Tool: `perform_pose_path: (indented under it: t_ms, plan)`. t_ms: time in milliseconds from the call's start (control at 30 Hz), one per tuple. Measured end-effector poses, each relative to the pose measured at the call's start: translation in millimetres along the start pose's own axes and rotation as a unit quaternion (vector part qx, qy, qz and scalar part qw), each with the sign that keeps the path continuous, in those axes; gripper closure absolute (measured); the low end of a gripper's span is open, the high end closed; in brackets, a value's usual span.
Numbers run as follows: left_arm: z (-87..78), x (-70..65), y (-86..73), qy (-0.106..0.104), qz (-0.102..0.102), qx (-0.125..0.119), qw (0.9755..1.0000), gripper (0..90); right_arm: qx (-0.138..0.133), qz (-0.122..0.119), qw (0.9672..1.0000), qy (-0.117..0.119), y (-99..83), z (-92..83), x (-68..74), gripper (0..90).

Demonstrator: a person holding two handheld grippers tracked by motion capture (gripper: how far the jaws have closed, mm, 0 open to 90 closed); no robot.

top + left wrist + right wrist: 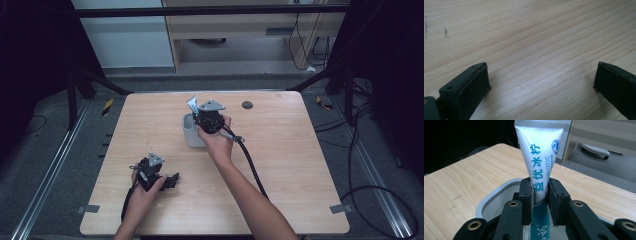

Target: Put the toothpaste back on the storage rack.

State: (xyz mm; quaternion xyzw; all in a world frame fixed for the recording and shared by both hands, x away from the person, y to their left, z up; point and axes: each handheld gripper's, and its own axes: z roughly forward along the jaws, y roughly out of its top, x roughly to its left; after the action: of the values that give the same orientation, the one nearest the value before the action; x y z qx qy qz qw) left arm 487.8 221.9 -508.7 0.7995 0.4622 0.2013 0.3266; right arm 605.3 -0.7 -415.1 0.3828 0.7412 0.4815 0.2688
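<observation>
A white toothpaste tube (pixel 539 152) with blue print stands upright, its lower end inside a grey rounded cup (pixel 491 197). My right gripper (pixel 540 192) is shut on the tube, both black pads against its sides just above the cup's rim. From above, the tube's flat crimped end (pixel 192 105) sticks up past the right gripper (pixel 200 119), which hangs over the cup (pixel 189 136) near the table's middle. My left gripper (pixel 171 180) lies low on the wooden table (pixel 280 200) at the front left. Its jaws (pixel 541 82) are open, with bare wood between them.
A small dark round disc (pixel 247 105) sits near the table's far edge. The right gripper's black cable (pixel 251 162) trails across the table toward the front. Beyond the table are grey floor, metal rails and a light cabinet.
</observation>
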Motion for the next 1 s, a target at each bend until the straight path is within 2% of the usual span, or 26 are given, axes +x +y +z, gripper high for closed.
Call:
perform_pose_path:
  t_ms: [800, 1000]
  plan:
    - [0.7, -0.4, 0.4, -0.002, 0.001, -0.002, 1.0, 0.0, 0.011, -0.006, 0.9999, 0.009, 4.3, -5.5, -5.3, 72.1]
    - [0.7, -0.3, 0.4, -0.002, 0.001, -0.002, 1.0, 0.0, 0.008, -0.01, 0.9999, 0.008, 7.0, -11.3, -5.8, 70.8]
